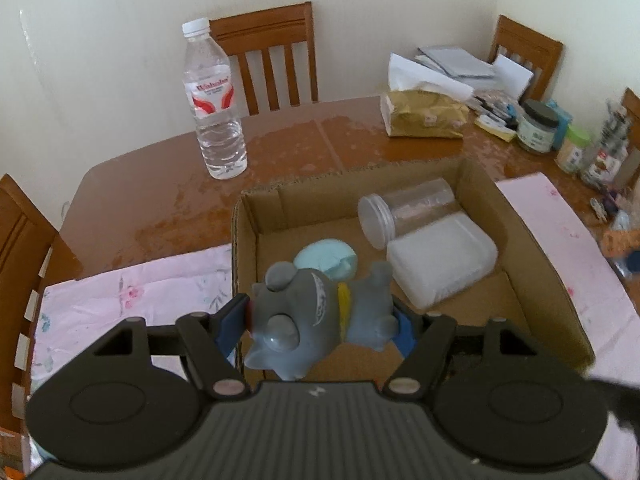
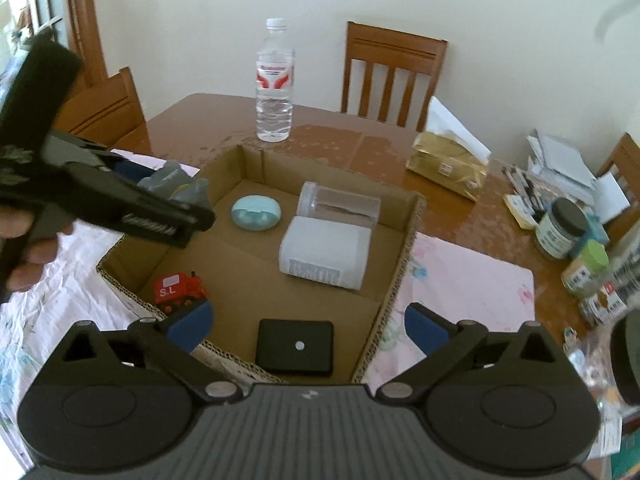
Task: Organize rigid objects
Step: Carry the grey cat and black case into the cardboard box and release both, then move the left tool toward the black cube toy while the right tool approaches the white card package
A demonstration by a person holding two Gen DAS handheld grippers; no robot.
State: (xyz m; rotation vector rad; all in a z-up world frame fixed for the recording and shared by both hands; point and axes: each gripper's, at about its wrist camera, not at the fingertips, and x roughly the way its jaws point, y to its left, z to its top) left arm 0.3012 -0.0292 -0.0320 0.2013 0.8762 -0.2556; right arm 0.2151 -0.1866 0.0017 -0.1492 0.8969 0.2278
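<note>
Above the near-left edge of the open brown cardboard box [image 1: 520, 216], the left gripper [image 1: 324, 316] clamps the grey rubber animal toy [image 1: 316, 312] crosswise, while the right gripper [image 2: 308, 324] gapes wide, empty.

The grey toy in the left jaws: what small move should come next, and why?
Probably lower the grey toy a little into the cardboard box and then open the left gripper. Its jaws press the toy from both sides above the box's near edge, and bare floor shows between the blue case and the red toy.
</note>
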